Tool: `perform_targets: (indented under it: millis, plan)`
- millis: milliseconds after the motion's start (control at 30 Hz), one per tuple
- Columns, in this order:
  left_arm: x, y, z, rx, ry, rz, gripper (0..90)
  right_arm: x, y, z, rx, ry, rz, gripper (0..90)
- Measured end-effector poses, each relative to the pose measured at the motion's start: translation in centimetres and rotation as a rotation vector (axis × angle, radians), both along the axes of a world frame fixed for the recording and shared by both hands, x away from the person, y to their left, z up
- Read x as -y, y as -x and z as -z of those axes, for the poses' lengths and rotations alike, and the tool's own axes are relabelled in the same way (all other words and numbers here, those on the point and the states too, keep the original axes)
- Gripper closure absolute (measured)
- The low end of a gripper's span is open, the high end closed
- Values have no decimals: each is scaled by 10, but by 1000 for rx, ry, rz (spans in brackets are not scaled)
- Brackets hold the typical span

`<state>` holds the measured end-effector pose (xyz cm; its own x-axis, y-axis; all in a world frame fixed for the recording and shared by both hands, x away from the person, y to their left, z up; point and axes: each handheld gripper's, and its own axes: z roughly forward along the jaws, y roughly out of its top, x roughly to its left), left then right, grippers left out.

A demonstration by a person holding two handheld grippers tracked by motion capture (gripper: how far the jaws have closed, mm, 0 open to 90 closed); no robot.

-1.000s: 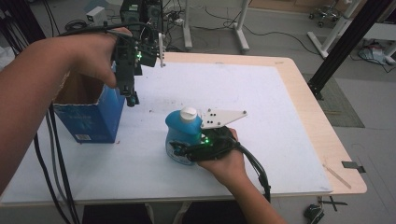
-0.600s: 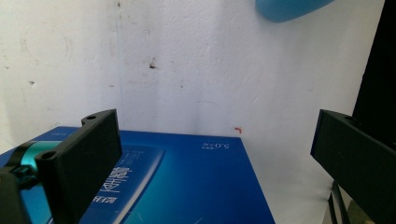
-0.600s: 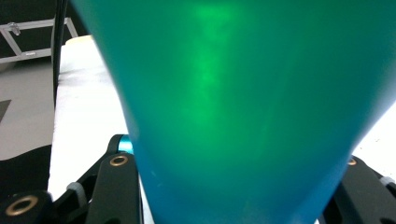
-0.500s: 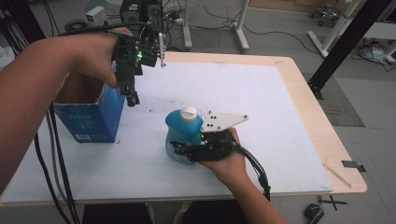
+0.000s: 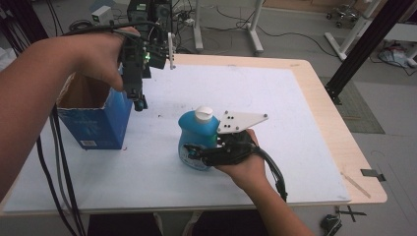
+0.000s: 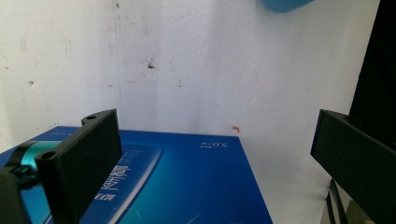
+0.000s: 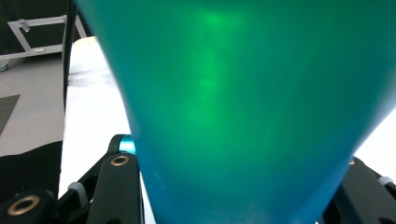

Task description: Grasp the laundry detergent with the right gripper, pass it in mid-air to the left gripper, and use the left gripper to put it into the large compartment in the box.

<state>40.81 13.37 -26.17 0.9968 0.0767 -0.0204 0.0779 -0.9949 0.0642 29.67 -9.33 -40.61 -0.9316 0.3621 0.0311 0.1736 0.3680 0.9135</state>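
Note:
A blue bottle (image 5: pixel 196 135) with a white cap (image 5: pixel 204 114) stands upright on the white table sheet (image 5: pixel 295 123), near its middle. My right gripper (image 5: pixel 194 152) comes at it level from the near side and is shut on its lower body. In the right gripper view the bottle (image 7: pixel 243 93) sits squeezed between the two black jaws of the right gripper (image 7: pixel 238 186). My left gripper (image 5: pixel 139 101) hangs pointing down over the right rim of an open blue carton (image 5: pixel 98 123). In the left gripper view the jaws of the left gripper (image 6: pixel 215 154) stand wide open with nothing between them, above the carton (image 6: pixel 187 186).
The carton stands at the table's left side with its top open. The wooden table edge (image 5: pixel 339 147) runs along the right. Cables trail from both grippers. Frames, stands and cables lie on the floor beyond the table.
The right gripper and its grey plate have shifted slightly to the right against the bottle. The left gripper and the carton have stayed put.

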Motion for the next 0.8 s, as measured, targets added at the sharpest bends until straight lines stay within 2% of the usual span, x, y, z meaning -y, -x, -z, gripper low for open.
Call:
perform_targets:
  millis: [200, 400, 533, 800]
  plan:
    - [1, 1, -2, -13, 2, -1, 17, 5, -6, -9, -13, 8, -25, 470]
    - [8, 6, -5, -18, 1, 25, 17, 6, -11, -17, -13, 25, -68, 471]
    - [18, 15, -11, -19, -2, 53, 17, 5, -14, -20, -16, 33, -102, 470]
    - [34, 29, -21, -29, 1, 102, 17, 3, -21, -26, -24, 16, -154, 470]
